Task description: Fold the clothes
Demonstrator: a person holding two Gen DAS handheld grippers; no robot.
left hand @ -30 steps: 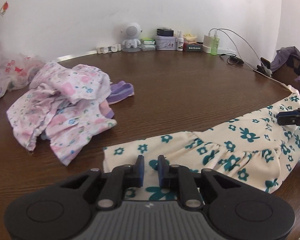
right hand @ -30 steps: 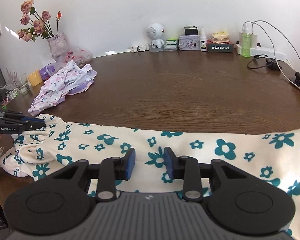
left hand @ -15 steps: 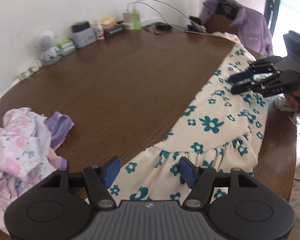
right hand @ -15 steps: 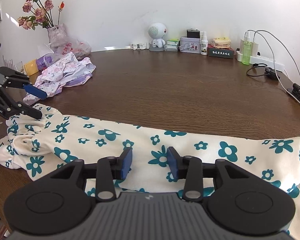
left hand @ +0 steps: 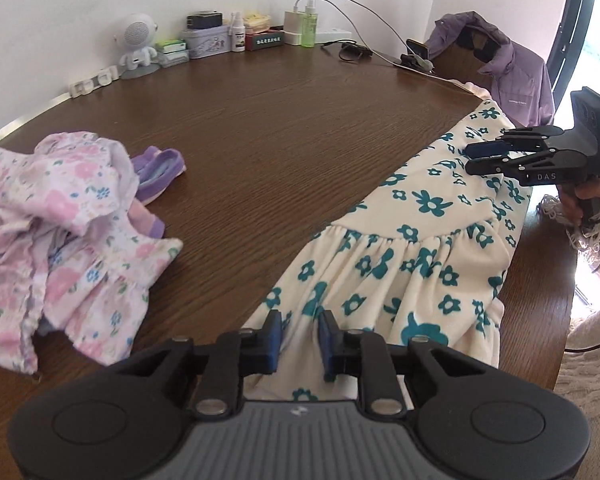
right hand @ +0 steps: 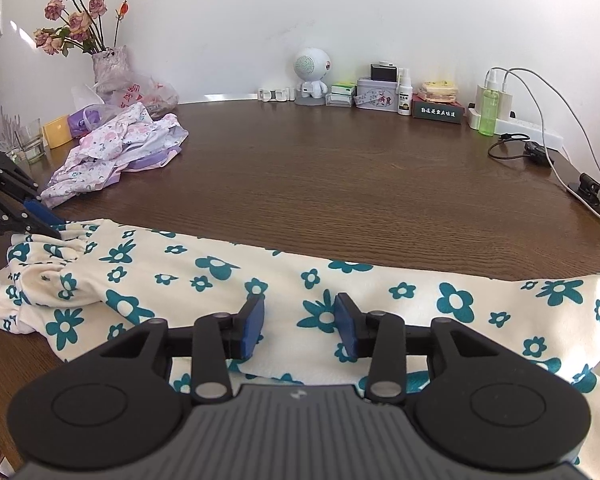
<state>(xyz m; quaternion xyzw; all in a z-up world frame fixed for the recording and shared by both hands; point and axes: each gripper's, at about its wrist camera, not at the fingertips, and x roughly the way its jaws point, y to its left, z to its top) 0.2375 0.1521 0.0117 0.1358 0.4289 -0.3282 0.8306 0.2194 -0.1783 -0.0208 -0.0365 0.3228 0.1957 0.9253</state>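
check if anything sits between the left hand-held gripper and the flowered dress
Nothing visible does. The left hand-held gripper is already over the gathered hem of the dress, with cloth between its open fingers. The pink clothes pile lies off to the side on the table.

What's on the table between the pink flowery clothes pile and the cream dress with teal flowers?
Only bare brown wooden table, seen in the left wrist view.
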